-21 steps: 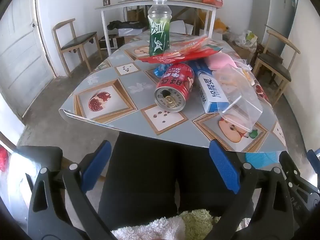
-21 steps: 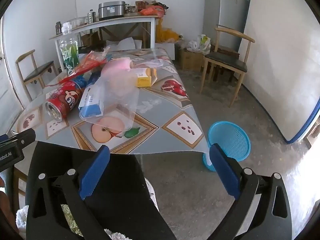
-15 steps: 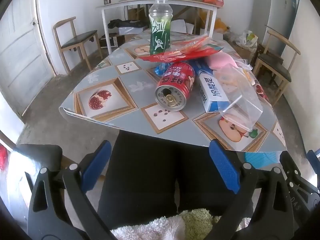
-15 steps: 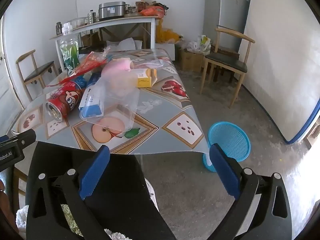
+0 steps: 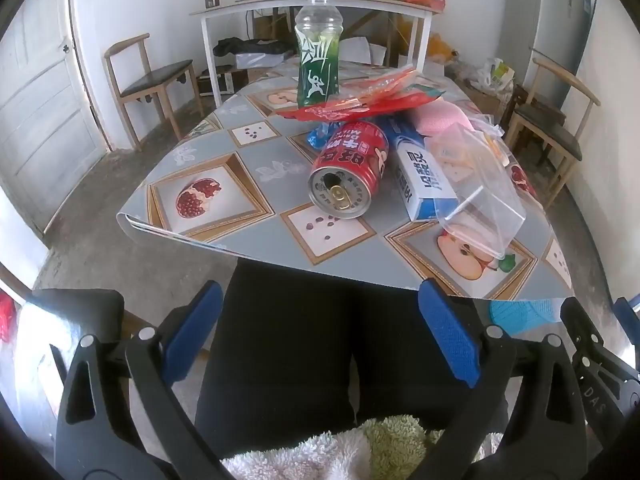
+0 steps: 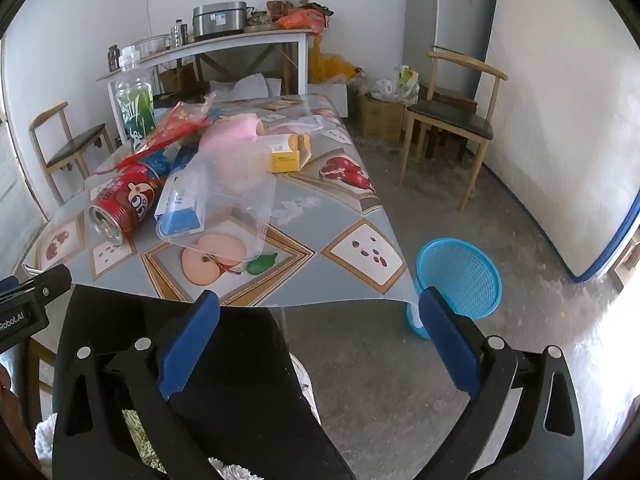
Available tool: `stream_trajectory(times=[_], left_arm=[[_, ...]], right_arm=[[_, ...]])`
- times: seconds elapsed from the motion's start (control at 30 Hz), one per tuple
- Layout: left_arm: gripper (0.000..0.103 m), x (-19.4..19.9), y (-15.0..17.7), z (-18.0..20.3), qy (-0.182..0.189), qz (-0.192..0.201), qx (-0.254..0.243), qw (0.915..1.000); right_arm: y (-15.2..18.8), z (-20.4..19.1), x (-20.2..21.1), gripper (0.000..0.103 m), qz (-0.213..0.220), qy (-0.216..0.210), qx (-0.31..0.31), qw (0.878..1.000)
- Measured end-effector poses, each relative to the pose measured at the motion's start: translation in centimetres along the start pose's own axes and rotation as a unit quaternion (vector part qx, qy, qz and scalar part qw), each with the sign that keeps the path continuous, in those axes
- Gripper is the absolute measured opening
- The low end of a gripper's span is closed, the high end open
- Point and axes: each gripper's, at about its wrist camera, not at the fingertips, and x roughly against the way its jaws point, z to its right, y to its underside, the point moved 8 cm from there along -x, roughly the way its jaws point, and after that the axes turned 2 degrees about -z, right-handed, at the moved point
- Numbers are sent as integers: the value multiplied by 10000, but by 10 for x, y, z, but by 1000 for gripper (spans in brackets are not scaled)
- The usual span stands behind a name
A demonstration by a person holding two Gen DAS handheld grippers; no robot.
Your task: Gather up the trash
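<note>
Both the left gripper and right gripper gape wide, empty, short of the table's red toppled drink can, probably empty, light and dentable, best pinched mid-body.

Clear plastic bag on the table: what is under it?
Through the clear bag show a blue-and-white carton, pink stuff and the tablecloth's apple picture. Whether the carton lies inside or beneath it cannot be told.

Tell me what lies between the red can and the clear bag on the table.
A blue-and-white carton lies between the red can and the clear bag; the bag partly covers it. Both wrist views show this.
</note>
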Motion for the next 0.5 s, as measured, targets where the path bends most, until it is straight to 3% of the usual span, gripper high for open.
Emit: stream_trajectory(times=[0.5], left_arm=[[94,0,0,0,0,-19,-12,10000]], right_arm=[[0,-1,0,97,-4,-3,-4,10000]])
